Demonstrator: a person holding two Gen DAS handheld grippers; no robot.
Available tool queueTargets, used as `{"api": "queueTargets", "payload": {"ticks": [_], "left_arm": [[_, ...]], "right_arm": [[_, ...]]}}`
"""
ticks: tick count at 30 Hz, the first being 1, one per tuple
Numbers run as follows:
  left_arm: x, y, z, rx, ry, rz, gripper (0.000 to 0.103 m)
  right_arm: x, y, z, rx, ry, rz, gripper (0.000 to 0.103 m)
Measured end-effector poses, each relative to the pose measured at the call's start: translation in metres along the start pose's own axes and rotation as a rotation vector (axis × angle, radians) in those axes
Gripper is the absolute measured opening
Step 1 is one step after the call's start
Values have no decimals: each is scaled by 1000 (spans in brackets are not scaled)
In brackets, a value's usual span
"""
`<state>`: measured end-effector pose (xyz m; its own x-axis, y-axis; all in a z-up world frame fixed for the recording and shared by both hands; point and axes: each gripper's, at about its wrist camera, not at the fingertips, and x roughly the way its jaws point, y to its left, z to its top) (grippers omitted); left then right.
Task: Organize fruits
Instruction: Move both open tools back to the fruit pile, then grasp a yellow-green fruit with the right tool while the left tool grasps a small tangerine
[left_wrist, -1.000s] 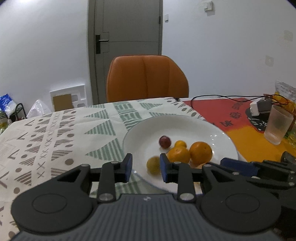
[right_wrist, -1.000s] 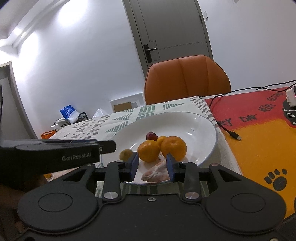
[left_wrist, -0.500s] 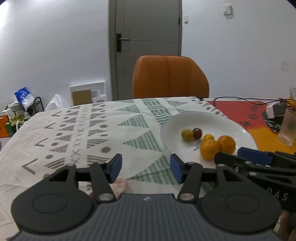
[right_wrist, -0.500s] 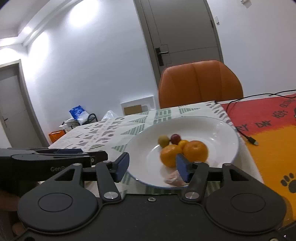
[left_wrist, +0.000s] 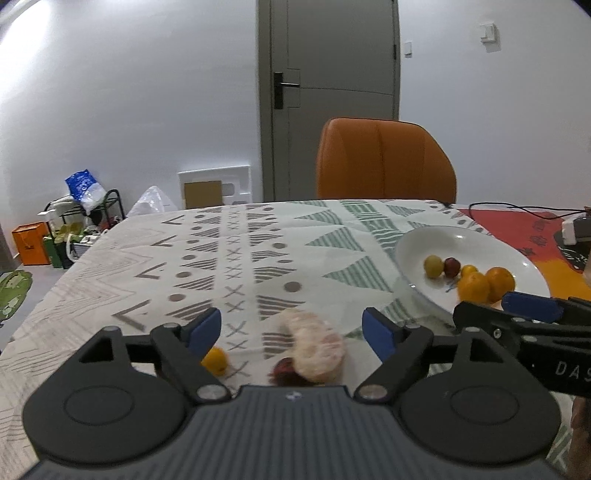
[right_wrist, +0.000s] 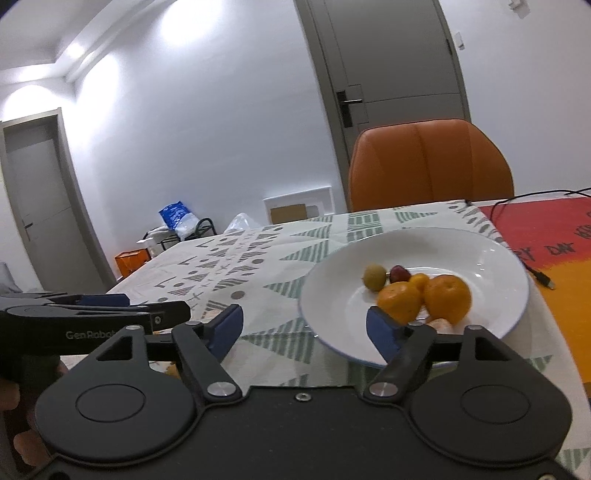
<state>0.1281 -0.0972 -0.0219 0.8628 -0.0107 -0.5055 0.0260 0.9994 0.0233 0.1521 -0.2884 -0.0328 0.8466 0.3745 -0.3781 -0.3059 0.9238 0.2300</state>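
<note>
White walls, a grey door (left_wrist: 328, 99) and an orange chair (left_wrist: 384, 162) stood behind your bench (left_wrist: 236, 254), which carried a patterned cloth.

Your left gripper (left_wrist: 291, 328) had just been opening: a second earlier its jaws were narrow and close over the white plate (left_wrist: 413, 240), while now they stood wide over the bare cloth, well to the left of that plate. Between those jaws, touching neither pad, lay a pale pinkish peeled fruit piece (left_wrist: 314, 347) on the cloth, with a dark red fruit (left_wrist: 282, 369) just beside it on the near side. A small orange fruit (left_wrist: 216, 360) lay partly hidden behind the left jaw.

Your right gripper (right_wrist: 304, 326) had also just been opening, from narrow to wide, with nothing pressed between its pads. Ahead of its right jaw the plate held two oranges (right_wrist: 424, 299), a smaller orange fruit (right_wrist: 419, 280), a red fruit (right_wrist: 399, 274) and a yellow-green fruit (right_wrist: 375, 277), clustered together. The yellow-green one, earlier near the plate's front edge by your left jaws, now sat beside the red one. A pale scrap (right_wrist: 439, 325) showed just behind the right jaw, too hidden to identify.
</note>
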Motion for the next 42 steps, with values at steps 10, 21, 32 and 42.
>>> {"api": "queueTargets", "payload": {"ticks": [10, 21, 32, 42], "left_arm": [[-10, 25, -6, -38, -8, 30, 84], [-19, 58, -15, -111, -20, 46, 84], [-22, 94, -25, -194, -17, 81, 85], [-21, 109, -32, -224, -5, 72, 85]], "right_arm": [[7, 21, -2, -28, 25, 37, 83], [12, 42, -5, -63, 71, 54, 93], [14, 58, -11, -88, 114, 64, 103], [21, 68, -21, -123, 160, 58, 103]]}}
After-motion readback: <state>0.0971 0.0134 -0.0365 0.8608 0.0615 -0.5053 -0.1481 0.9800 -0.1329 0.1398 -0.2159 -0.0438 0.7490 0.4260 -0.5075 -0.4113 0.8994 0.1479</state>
